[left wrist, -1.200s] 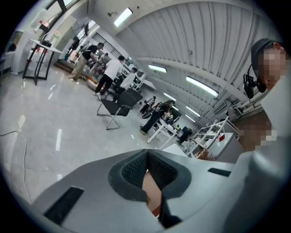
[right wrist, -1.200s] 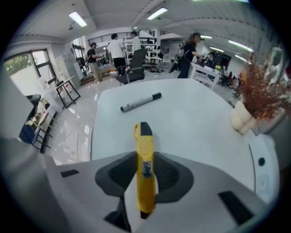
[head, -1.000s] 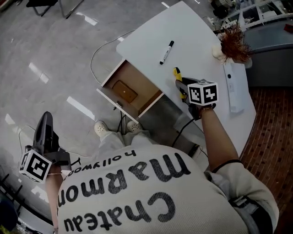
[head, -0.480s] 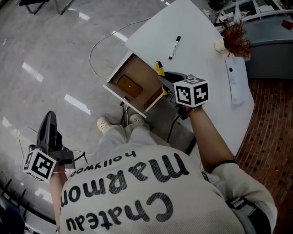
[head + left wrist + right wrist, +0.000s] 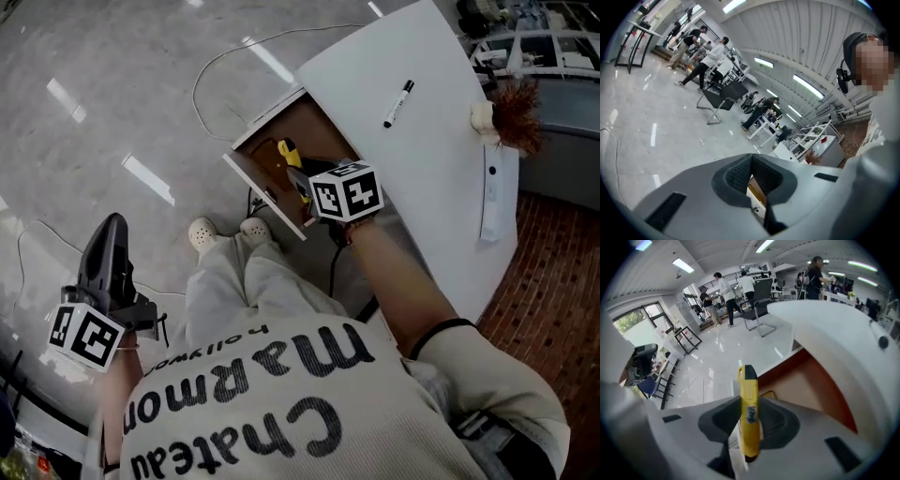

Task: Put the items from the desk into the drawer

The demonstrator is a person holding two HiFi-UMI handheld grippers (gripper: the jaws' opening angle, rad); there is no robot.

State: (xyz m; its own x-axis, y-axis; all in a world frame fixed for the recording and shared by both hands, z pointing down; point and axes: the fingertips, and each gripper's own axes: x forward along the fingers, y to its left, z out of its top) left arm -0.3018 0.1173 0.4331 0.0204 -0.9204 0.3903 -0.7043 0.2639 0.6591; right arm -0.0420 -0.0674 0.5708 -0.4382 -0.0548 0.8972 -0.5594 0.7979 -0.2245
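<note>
My right gripper is shut on a yellow utility knife, holding it over the open wooden drawer at the desk's left side. In the right gripper view the knife stands upright between the pads, its black tip above the drawer's inside. A black marker lies on the white desk. My left gripper hangs low at the left over the floor, away from the desk. Its pads meet with nothing between them.
At the desk's far right edge lie a long white flat object and a reddish-brown dried bunch. A cable loops on the grey floor by the drawer. The person's shoes stand under the drawer front.
My right gripper has carried the yellow knife leftwards from the desk's edge to above the open drawer. The left gripper has sunk a little.
</note>
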